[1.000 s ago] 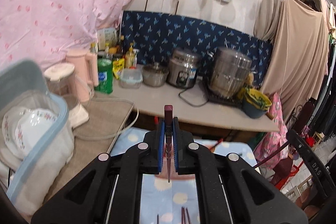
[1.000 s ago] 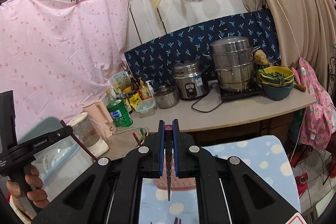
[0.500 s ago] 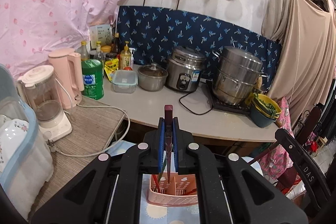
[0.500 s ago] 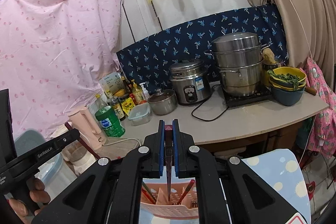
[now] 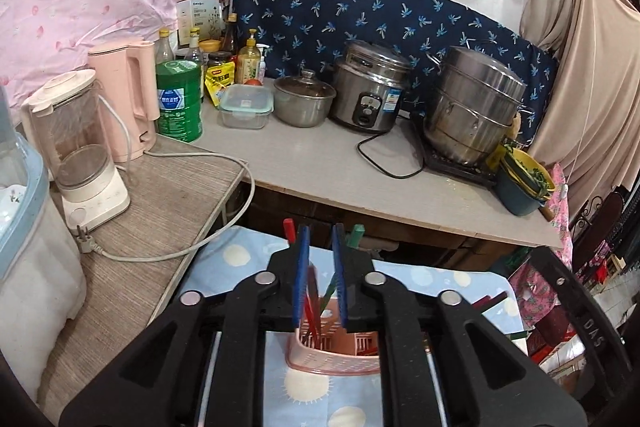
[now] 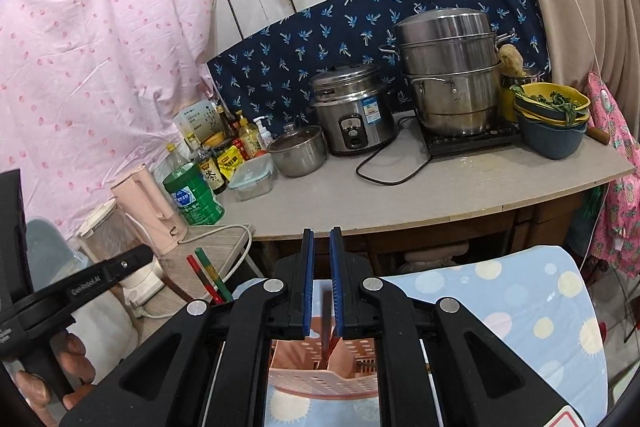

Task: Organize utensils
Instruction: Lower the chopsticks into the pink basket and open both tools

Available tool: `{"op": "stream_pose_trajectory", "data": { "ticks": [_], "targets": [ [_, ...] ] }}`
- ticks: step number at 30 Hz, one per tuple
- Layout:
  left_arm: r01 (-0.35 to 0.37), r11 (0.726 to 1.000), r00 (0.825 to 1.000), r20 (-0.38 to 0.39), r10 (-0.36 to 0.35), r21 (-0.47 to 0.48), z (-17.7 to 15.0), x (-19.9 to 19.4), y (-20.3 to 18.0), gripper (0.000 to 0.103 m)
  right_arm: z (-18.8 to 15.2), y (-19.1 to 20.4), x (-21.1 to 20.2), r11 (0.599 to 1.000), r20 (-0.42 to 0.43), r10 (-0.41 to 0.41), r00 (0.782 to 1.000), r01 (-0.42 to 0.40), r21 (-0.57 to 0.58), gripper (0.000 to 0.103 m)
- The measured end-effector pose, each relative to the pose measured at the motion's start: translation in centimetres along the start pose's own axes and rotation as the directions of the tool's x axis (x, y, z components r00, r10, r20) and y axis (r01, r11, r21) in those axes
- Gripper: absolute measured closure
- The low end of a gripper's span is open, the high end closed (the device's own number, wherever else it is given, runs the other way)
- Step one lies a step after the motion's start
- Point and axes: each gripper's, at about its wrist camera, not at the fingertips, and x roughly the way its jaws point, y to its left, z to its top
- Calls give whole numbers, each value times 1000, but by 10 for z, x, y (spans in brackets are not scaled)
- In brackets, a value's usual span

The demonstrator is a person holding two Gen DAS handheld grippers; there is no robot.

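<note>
A pink slotted utensil basket stands on the blue spotted cloth, right under both grippers. A red and a green chopstick lean upright in it. My left gripper hangs over the basket with its jaws opening. A dark red chopstick is a blur between the pads, loose and dropping into the basket. My right gripper is over the same basket, its jaws just parting. Its dark red chopstick has slid below the pads into the basket. A hand holds the left gripper's handle.
Behind the cloth-covered table runs a counter with a rice cooker, a steamer pot, a small lidded pot, a container, a green canister and bottles. A blender, a pink kettle and a loose cable sit at left.
Both grippers have come forward and down over the pink basket. Their jaws have parted, and the dark red chopsticks they gripped have slipped down out of the pads.
</note>
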Motion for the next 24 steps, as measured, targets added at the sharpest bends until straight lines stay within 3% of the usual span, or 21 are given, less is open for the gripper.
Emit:
{"op": "stream_pose_trajectory", "data": {
  "ticks": [2,6,10,24],
  "targets": [
    [-9,1000,1000,-4,9,-3,-2,-3,3,71,0,0,-6,1000,7,7,1000,-7,2,92],
    [-16,1000,1000,7,16,7,-6,-21,6,67,0,6,-28,1000,27,15,1000,-15,-16,88],
    [-28,999,999,30,27,26,-13,-48,7,52,-3,15,-56,999,43,26,999,-24,-49,82],
    [-69,995,997,46,66,66,-57,-121,12,48,-47,39,-137,992,47,55,997,-49,-113,82]
  ]
}}
